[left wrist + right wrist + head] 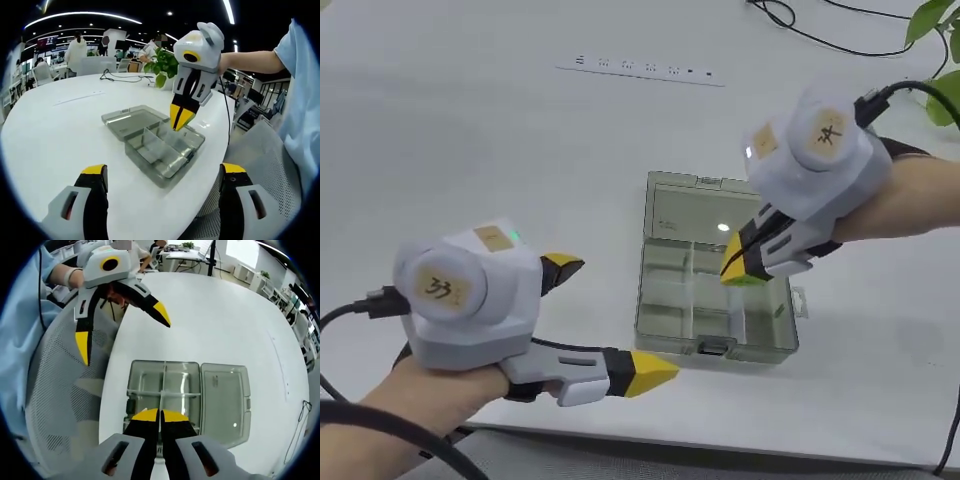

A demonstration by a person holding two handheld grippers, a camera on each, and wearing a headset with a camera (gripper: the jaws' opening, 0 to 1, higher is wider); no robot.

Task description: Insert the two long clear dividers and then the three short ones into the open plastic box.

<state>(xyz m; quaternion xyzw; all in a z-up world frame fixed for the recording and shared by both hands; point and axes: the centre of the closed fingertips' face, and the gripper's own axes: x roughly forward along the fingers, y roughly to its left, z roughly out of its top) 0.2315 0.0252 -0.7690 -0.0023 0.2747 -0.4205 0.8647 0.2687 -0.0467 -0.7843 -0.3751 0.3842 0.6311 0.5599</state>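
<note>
Between right gripper [160, 416] fingertips [145, 416]: divider [161, 390].

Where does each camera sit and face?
Head view: from the headset, down on the box, left gripper, right gripper and both forearms.
Left gripper view: from the left gripper, across the box at the right gripper; open fingers below.
Right gripper view: down into the box; own fingers shut on a divider.
All share the box.
</note>
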